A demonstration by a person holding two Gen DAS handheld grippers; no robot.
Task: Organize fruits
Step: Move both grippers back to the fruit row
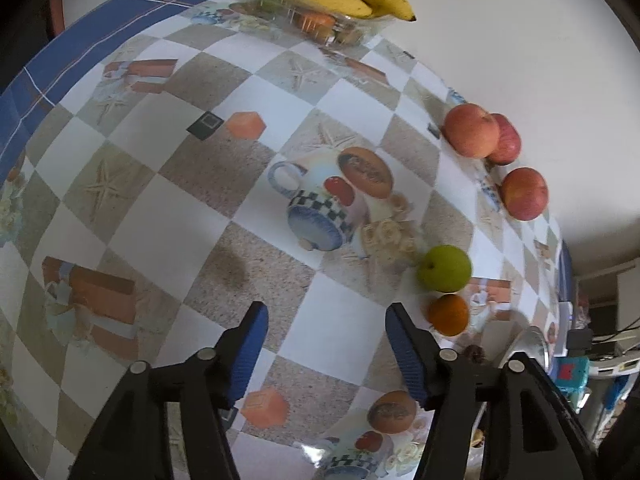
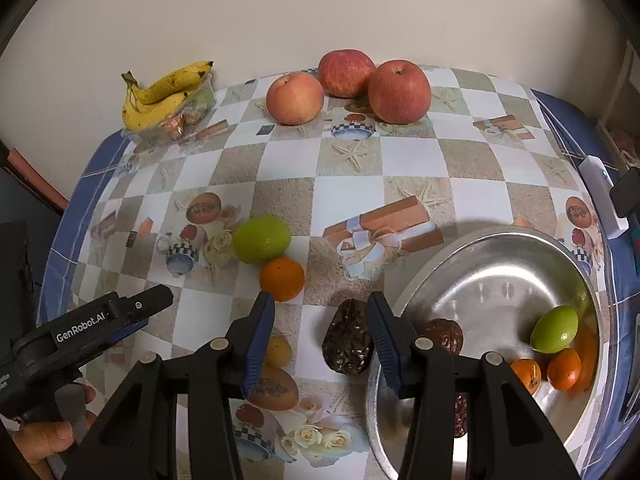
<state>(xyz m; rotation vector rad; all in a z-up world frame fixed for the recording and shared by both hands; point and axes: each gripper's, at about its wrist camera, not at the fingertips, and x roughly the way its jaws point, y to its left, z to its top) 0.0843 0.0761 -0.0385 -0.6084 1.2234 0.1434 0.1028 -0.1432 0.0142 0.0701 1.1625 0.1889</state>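
The table under a checkered printed tablecloth (image 2: 352, 160) is seen below both sets of fingers. A round shiny metal bowl (image 2: 480, 264) is parked just right of the right gripper (image 2: 322, 338), with a small green fruit (image 2: 554, 329) and two little oranges (image 2: 564, 369) seen inside. Three red apples (image 2: 399, 92) are lined up far ahead of the fingers, and a yellow banana bunch (image 2: 160, 96) is laid on a clear plastic tray (image 2: 200, 98) ahead-left. A green apple (image 2: 261, 239) touching a small orange (image 2: 281, 278) is found just ahead of the left fingertip. A dark wrinkled date (image 2: 347, 342) is sat between the widely spread, empty fingers. The left gripper (image 1: 326, 346) is also held wide, nothing gripped.
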